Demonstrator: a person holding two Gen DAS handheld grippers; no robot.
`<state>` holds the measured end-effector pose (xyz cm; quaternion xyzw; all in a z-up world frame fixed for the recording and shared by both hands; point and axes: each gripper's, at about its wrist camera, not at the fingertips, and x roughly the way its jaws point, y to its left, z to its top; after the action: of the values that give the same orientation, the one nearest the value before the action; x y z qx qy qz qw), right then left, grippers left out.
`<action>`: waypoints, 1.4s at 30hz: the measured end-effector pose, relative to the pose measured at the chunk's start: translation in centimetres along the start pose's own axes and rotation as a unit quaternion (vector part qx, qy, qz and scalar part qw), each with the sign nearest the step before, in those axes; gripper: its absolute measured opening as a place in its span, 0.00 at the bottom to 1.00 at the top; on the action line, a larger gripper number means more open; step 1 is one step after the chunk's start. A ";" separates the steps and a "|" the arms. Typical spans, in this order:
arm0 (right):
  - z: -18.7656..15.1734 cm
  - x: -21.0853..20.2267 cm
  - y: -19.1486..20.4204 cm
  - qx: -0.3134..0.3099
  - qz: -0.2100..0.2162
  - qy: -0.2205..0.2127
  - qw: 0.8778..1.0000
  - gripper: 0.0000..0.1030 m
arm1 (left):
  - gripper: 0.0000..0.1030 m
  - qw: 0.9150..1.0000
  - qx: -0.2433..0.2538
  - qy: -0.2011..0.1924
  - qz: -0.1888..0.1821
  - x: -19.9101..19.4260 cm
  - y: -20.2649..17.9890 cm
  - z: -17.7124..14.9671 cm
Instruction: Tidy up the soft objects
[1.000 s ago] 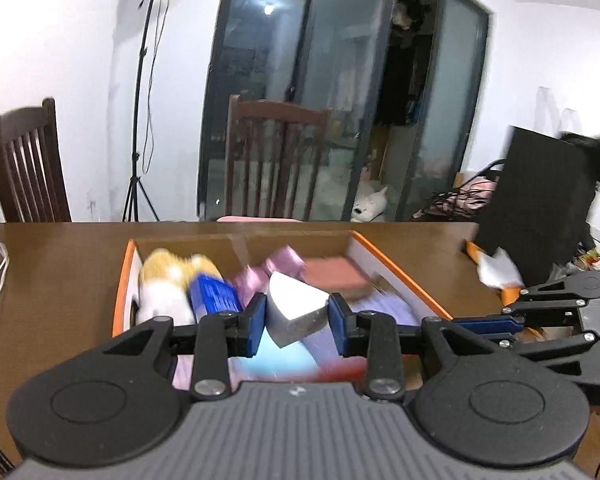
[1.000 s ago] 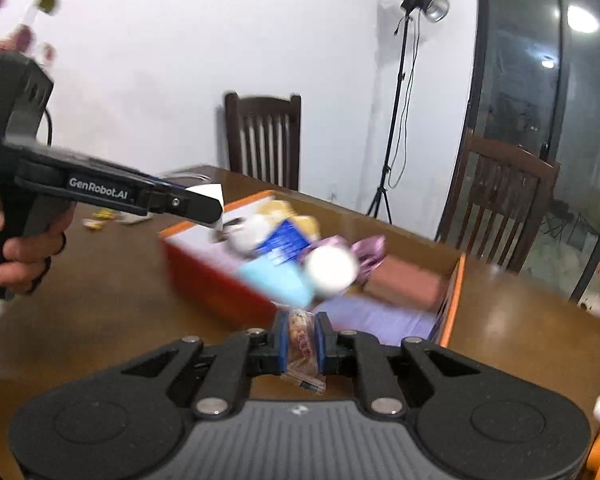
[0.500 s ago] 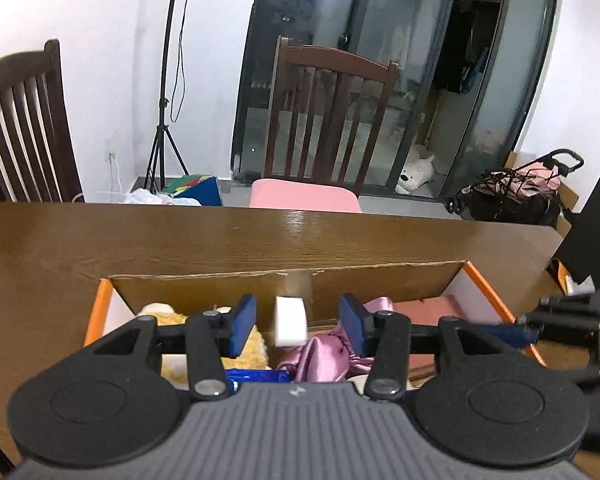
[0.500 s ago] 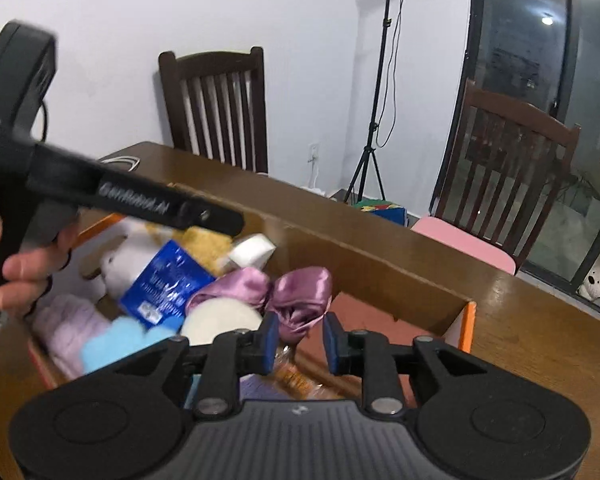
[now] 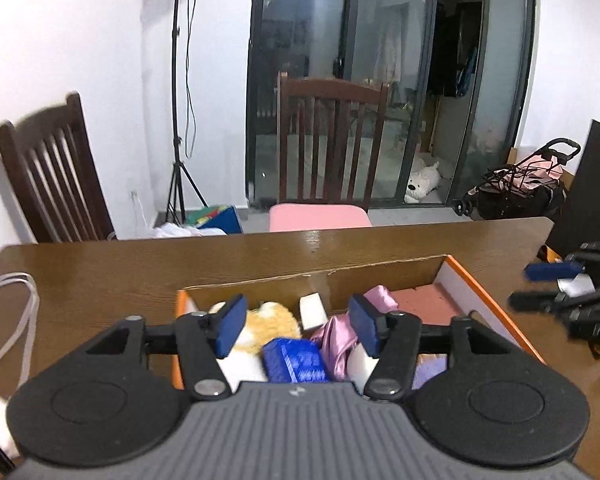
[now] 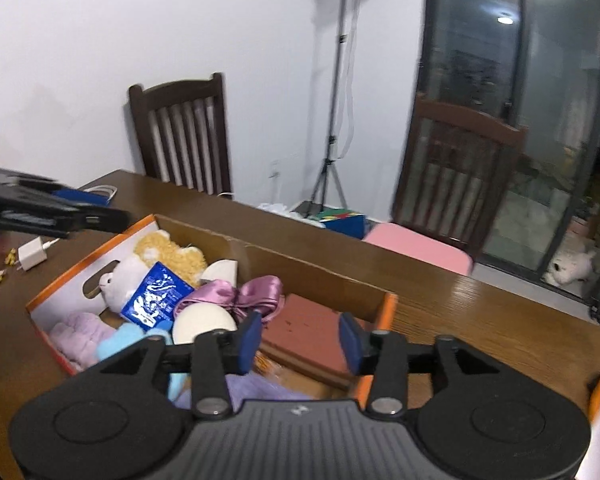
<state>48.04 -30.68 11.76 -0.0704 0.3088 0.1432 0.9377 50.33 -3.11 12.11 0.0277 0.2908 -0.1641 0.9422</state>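
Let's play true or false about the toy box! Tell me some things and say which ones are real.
1. Both grippers are open and hold nothing. True: the left gripper and right gripper are empty.
2. The box is green. False: it is orange-edged cardboard.
3. A purple ribbon lies in the box. True.
4. The blue packet lies on the table outside the box. False: it is inside, by the white plush.
5. A white charger lies on the table beside the box. True.
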 end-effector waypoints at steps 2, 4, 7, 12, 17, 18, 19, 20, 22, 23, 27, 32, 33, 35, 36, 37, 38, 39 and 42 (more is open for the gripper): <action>-0.4 -2.3 -0.4 0.014 -0.017 -0.008 1.000 0.55 | 0.69 1.000 0.005 -0.011 0.017 -2.5 0.0 -0.6; -0.9 -4.6 -0.7 0.033 -0.024 -0.018 0.999 0.65 | 0.80 0.999 0.003 -0.024 0.031 -4.8 -0.1 -1.2; -2.1 -7.9 -0.3 0.063 -0.042 -0.053 0.996 0.85 | 0.92 0.997 -0.008 -0.056 0.053 -8.3 -0.6 -2.8; -5.3 -11.8 2.6 0.070 -0.064 -0.122 0.988 0.89 | 0.98 0.987 -0.023 -0.133 0.086 -13.1 -1.7 -6.0; -9.6 -14.7 6.0 0.072 -0.084 -0.210 0.971 0.93 | 0.98 0.978 -0.008 -0.181 0.099 -16.9 -3.0 -9.3; -10.4 -15.0 6.5 0.073 -0.084 -0.214 0.970 0.93 | 0.98 0.978 -0.008 -0.185 0.099 -17.7 -3.3 -10.0; -11.1 -15.3 7.0 0.076 -0.082 -0.216 0.970 0.93 | 0.98 0.978 -0.008 -0.187 0.097 -18.2 -3.5 -10.6; -11.6 -15.5 7.4 0.080 -0.083 -0.214 0.970 0.93 | 0.98 0.978 -0.007 -0.188 0.095 -18.8 -3.7 -11.1; -12.6 -15.9 7.9 0.092 -0.081 -0.212 0.969 0.93 | 0.98 0.977 -0.005 -0.192 0.095 -19.9 -4.2 -12.1; -13.0 -16.1 8.1 0.098 -0.080 -0.212 0.969 0.93 | 0.98 0.977 -0.003 -0.192 0.096 -20.4 -4.4 -12.5; -14.6 -17.8 9.1 0.112 -0.080 -0.217 0.967 0.93 | 0.98 0.975 -0.009 -0.200 0.097 -22.5 -4.9 -14.2; -17.4 -20.4 11.4 0.105 -0.082 -0.217 0.967 0.93 | 0.99 0.974 -0.017 -0.200 0.103 -25.7 -6.0 -17.5; -18.1 -20.9 12.0 0.103 -0.084 -0.217 0.967 0.93 | 1.00 0.974 -0.019 -0.204 0.100 -26.5 -6.3 -18.5; -19.7 -22.0 13.2 0.098 -0.084 -0.215 0.968 0.93 | 1.00 0.973 -0.019 -0.208 0.097 -28.1 -7.1 -20.4; -20.6 -22.5 13.9 0.094 -0.081 -0.216 0.969 0.93 | 1.00 0.973 -0.018 -0.211 0.094 -28.8 -7.6 -21.4; -21.5 -23.1 14.6 0.091 -0.078 -0.218 0.969 0.93 | 1.00 0.973 -0.018 -0.211 0.092 -29.5 -7.9 -22.3; -22.3 -23.5 15.2 0.088 -0.074 -0.219 0.969 0.93 | 1.00 0.973 -0.019 -0.210 0.093 -30.1 -8.3 -23.3; -23.0 -24.0 16.0 0.086 -0.071 -0.218 0.969 0.93 | 1.00 0.973 -0.021 -0.208 0.095 -30.8 -8.7 -24.4; -25.5 -25.7 18.0 0.091 -0.065 -0.219 0.969 0.93 | 1.00 0.973 -0.032 -0.209 0.097 -32.4 -9.1 -27.4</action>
<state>8.46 -24.95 5.99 0.0284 0.1021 0.0655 0.9922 7.43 1.85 7.81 -0.0094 0.0886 -0.0648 0.9939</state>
